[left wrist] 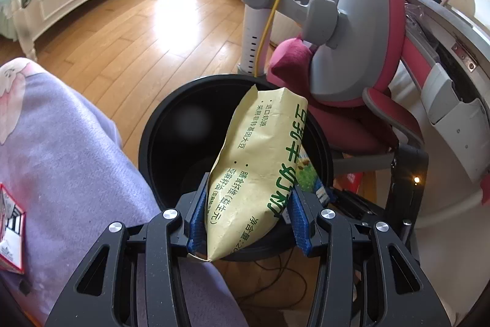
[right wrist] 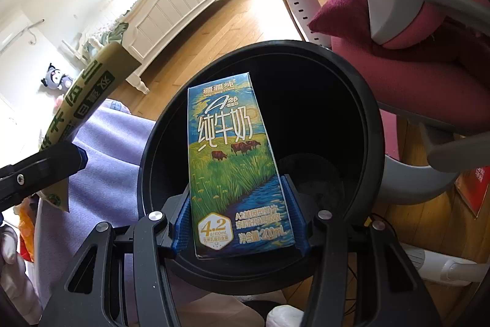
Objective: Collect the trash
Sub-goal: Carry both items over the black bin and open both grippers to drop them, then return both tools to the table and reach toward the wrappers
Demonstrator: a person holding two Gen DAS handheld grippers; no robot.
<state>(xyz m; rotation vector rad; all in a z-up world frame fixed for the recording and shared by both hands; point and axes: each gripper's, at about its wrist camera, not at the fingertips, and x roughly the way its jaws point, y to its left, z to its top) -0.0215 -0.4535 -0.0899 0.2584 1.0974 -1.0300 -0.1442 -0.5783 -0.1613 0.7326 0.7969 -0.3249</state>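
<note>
The left gripper clamped a yellow pouch; the right gripper clamped a milk carton. Just beyond both gaped the black bin, a purple blanket left, a red chair right.

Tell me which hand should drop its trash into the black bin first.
Right, probably. The right tongs hold the milk carton squarely over the black bin opening; the left tongs hold the yellow packet nearer the rim.
</note>
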